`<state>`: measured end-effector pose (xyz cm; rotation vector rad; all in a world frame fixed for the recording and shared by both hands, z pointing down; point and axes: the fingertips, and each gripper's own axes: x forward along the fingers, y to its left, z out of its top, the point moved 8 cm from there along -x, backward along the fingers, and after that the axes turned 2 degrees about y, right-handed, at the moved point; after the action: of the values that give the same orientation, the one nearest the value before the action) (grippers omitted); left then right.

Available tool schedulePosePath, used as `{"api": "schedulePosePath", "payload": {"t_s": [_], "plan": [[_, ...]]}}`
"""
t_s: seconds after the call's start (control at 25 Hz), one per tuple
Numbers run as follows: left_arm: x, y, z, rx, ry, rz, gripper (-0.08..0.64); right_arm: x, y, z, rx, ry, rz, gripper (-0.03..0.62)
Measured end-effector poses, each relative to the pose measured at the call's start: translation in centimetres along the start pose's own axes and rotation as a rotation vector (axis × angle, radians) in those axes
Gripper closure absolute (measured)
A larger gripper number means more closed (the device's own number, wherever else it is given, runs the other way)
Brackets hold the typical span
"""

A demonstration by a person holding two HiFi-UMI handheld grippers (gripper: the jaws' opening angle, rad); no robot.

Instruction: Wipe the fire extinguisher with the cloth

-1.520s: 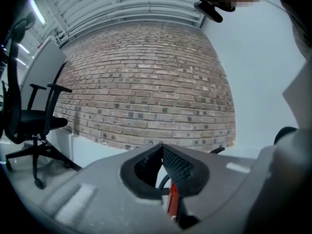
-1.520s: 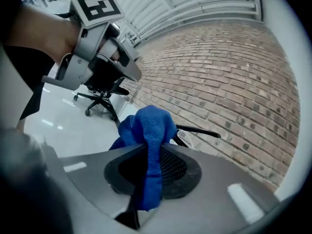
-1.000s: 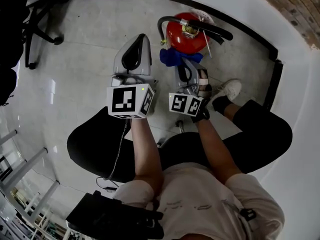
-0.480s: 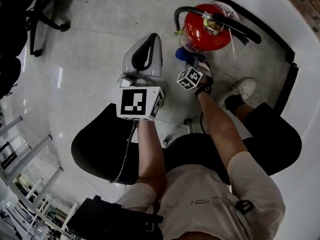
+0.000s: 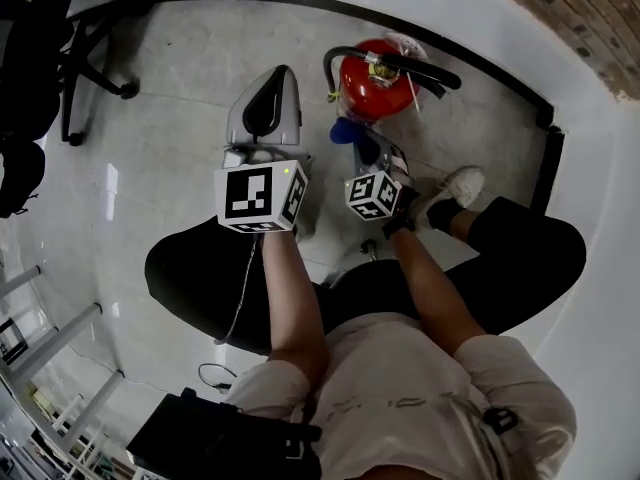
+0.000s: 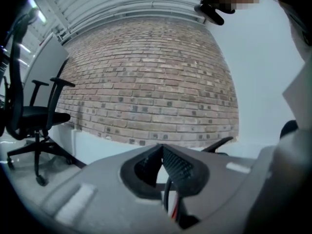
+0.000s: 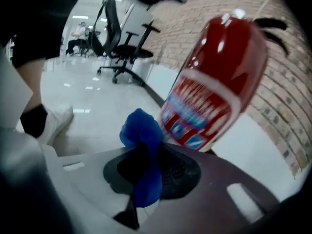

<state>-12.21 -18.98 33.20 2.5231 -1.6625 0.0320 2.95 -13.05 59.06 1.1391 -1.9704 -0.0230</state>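
Note:
A red fire extinguisher with a black hose stands on the floor by the white wall; in the right gripper view its labelled body fills the upper right. My right gripper is shut on a blue cloth, held against the extinguisher's lower side. The cloth bunches out between the jaws, touching the label. My left gripper is held up to the left of the extinguisher, shut and holding nothing, pointing toward a brick wall.
A black office chair stands at the upper left; it shows as the chair in the left gripper view. A person's white shoe rests right of the extinguisher. A black baseboard runs along the curved white wall.
My right gripper with the blue cloth has shifted along the extinguisher's side, further down. The head view has swung, and the left gripper stays raised.

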Motion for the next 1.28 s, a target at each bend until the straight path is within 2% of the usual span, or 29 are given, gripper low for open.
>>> {"api": "schedulePosePath", "payload": {"t_s": [0.16, 0.32, 0.44, 0.56, 0.68, 0.8, 0.88, 1.04, 1.2, 1.28], "plan": [[0.6, -1.0, 2.6, 0.02, -0.053, -0.029, 0.558, -10.0, -6.3, 4.9, 0.182, -0.249, -0.145, 0.534], [1.1, -2.3, 3.6, 0.013, -0.078, -0.047, 0.558, -15.2, -12.5, 8.7, 0.417, -0.486, -0.192, 0.534], [1.5, -3.2, 3.7, 0.01, -0.073, -0.061, 0.558, -14.1, -13.5, 9.8, 0.467, -0.518, -0.158, 0.534], [1.6, -3.9, 3.8, 0.028, -0.062, -0.073, 0.558, -13.4, -12.7, 8.9, 0.519, -0.548, -0.19, 0.535], [1.8, -4.1, 3.4, 0.034, -0.052, -0.08, 0.558, -12.4, -11.4, 6.8, 0.577, -0.522, -0.22, 0.535], [1.6, -4.4, 2.6, 0.03, -0.031, -0.063, 0.558, -9.3, -8.8, 3.8, 0.648, -0.41, -0.125, 0.535], [1.5, -4.9, 2.1, 0.039, -0.017, -0.064, 0.558, -6.6, -7.0, 1.5, 0.745, -0.341, -0.075, 0.535], [1.3, -6.3, 0.8, 0.057, 0.023, -0.109, 0.558, -2.3, -4.6, -2.7, 0.953, -0.291, -0.088, 0.535], [1.1, -6.4, -0.2, 0.053, 0.08, -0.087, 0.558, 2.2, -2.4, -7.2, 1.154, -0.137, -0.066, 0.535], [1.1, -6.2, -1.1, 0.05, 0.096, -0.086, 0.558, 4.2, -1.9, -9.1, 1.185, -0.088, -0.063, 0.535]]}}
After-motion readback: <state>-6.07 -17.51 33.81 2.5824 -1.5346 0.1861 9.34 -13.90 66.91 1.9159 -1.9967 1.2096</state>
